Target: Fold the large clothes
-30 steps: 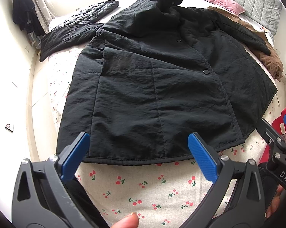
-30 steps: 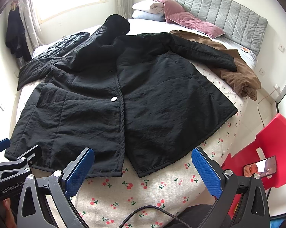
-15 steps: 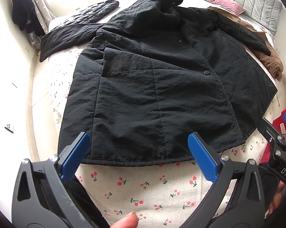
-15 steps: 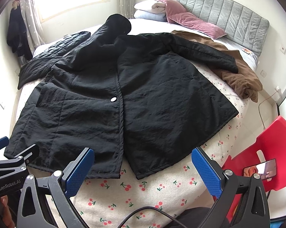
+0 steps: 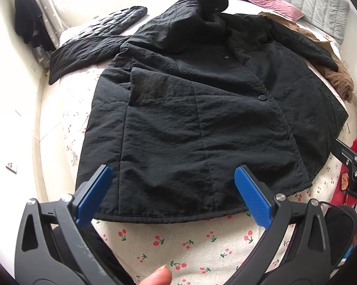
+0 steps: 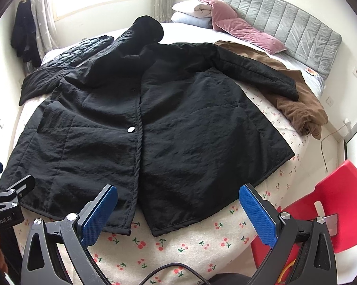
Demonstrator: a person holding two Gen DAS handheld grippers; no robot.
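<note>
A large black hooded coat (image 5: pixel 202 109) lies spread flat, front up and snapped shut, on a cherry-print bedsheet (image 5: pixel 190 244); it also shows in the right wrist view (image 6: pixel 178 123). Its sleeves stretch out to both sides and its hood points to the far end. My left gripper (image 5: pixel 173 197) is open and empty, just above the hem's left part. My right gripper (image 6: pixel 178 213) is open and empty, above the hem's right part near the front opening.
A brown garment (image 6: pixel 297 99) lies under the coat's right sleeve. Another black quilted garment (image 6: pixel 81 49) lies at the far left. Pink and white pillows (image 6: pixel 225 21) rest by the grey headboard. A red chair (image 6: pixel 332 209) stands right of the bed.
Both grippers have moved slightly forward toward the coat's hem; the hem now sits closer between the fingers. The coat has not moved.
</note>
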